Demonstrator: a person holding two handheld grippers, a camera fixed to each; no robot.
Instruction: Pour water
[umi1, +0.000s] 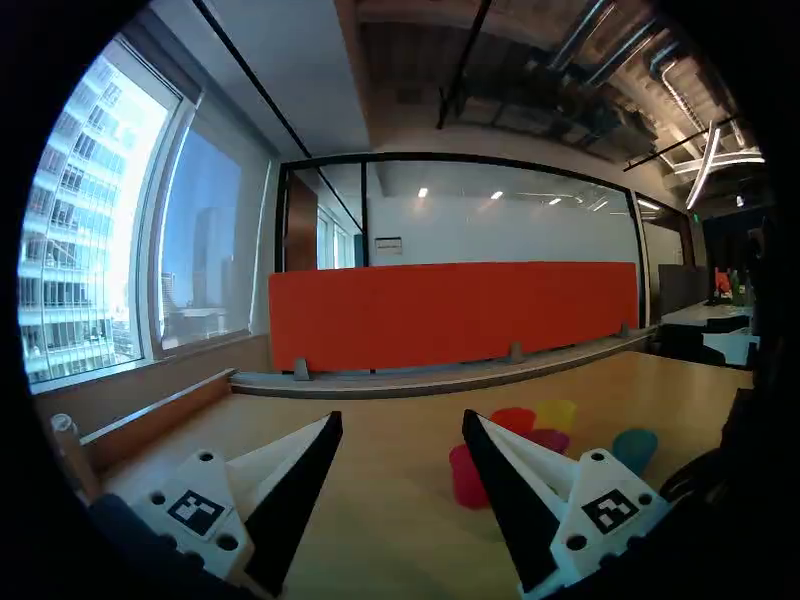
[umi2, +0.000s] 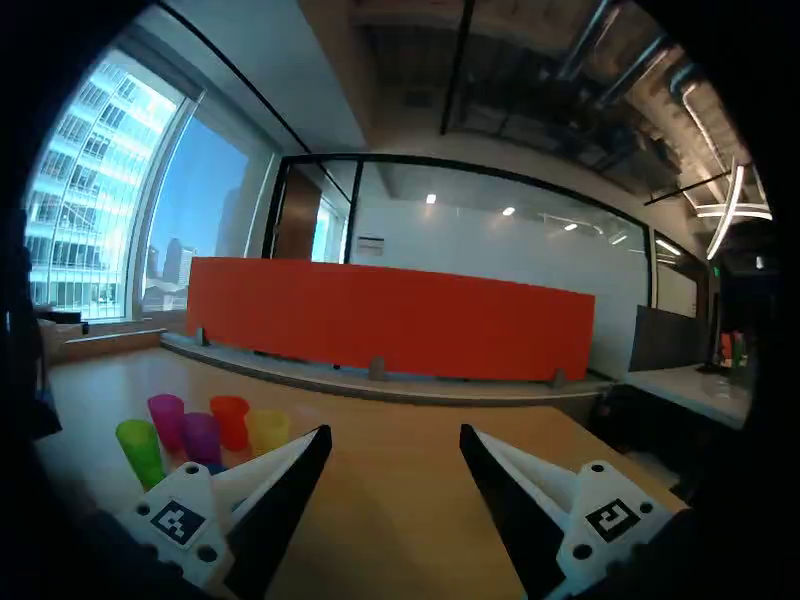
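Several coloured plastic cups stand in a cluster on the wooden table. In the left gripper view a pink cup, a red cup, a yellow cup and a blue cup sit just beyond my left gripper, which is open and holds nothing. In the right gripper view a green cup, a magenta cup, a purple cup, a red cup and a yellow cup stand to the left of my right gripper, open with nothing between its fingers.
An orange divider panel runs along the far edge of the table. Large windows line the left side. Another desk stands at the right. Bare wood lies in front of the right gripper.
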